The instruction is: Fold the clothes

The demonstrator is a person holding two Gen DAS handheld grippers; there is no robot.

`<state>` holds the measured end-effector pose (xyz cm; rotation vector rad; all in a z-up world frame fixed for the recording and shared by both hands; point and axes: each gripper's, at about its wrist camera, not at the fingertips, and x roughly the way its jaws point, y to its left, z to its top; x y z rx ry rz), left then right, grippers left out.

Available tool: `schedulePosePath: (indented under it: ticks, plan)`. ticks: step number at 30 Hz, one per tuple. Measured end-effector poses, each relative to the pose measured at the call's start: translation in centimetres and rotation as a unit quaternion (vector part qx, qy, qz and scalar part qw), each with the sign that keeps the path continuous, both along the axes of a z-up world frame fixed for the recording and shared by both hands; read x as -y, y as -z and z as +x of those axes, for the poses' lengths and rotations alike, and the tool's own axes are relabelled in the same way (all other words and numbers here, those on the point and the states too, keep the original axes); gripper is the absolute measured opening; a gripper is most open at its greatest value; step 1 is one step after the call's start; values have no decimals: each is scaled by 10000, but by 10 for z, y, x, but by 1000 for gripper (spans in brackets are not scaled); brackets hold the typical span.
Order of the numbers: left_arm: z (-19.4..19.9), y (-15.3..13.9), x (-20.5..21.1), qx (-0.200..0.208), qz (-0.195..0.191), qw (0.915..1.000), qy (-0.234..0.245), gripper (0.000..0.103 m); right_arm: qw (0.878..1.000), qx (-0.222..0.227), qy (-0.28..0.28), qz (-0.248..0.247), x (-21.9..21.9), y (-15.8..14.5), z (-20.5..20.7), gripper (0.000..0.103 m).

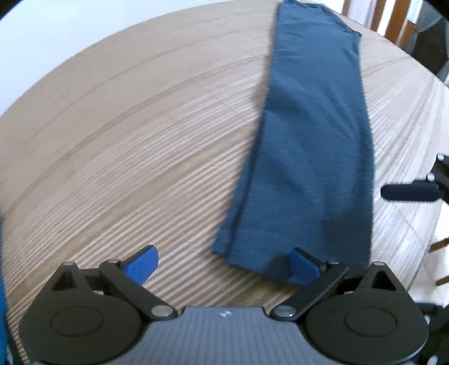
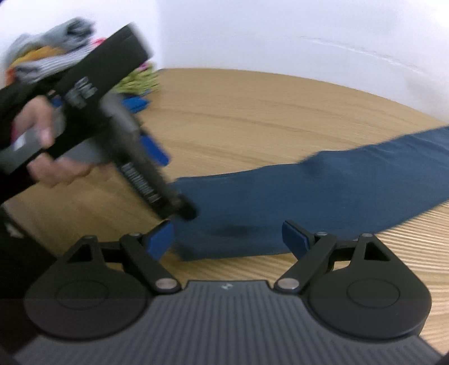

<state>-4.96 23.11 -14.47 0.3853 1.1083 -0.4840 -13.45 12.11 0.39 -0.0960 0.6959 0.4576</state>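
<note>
A dark blue garment [image 1: 311, 146] lies folded into a long narrow strip on the wooden table [image 1: 126, 126], running away from me in the left wrist view. My left gripper [image 1: 223, 265] is open at the strip's near end, its right pad over the cloth corner, nothing held. In the right wrist view the same blue strip [image 2: 308, 196] stretches to the right. My right gripper [image 2: 230, 238] is open over its near end, with the cloth between the spread fingers. The left gripper [image 2: 157, 179], held by a hand [image 2: 42, 151], hovers at the left above that end.
A pile of mixed clothes [image 2: 56, 56] sits at the far left of the table. A chair back with wooden slats [image 1: 398, 19] stands beyond the table's far right edge. A white wall lies behind.
</note>
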Motion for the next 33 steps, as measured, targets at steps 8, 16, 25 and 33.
schedulePosePath:
  ticks: [8, 16, 25, 33]
  plan:
    - [1, -2, -14, 107, 194, 9974, -681, 101, 9970, 121, -462, -601, -14, 32, 16, 76]
    - [-9, 4, -25, 73, 448, 9921, -1170, 101, 9995, 226, -138, -198, 3, 34, 29, 25]
    - [11, 3, -20, 88, 42, 9957, -917, 100, 9480, -1028, 967, 2854, 85, 17, 57, 19]
    - [32, 5, 2, 63, -9, 9991, -408, 100, 9180, -1181, 2085, 3159, 127, 22, 77, 23]
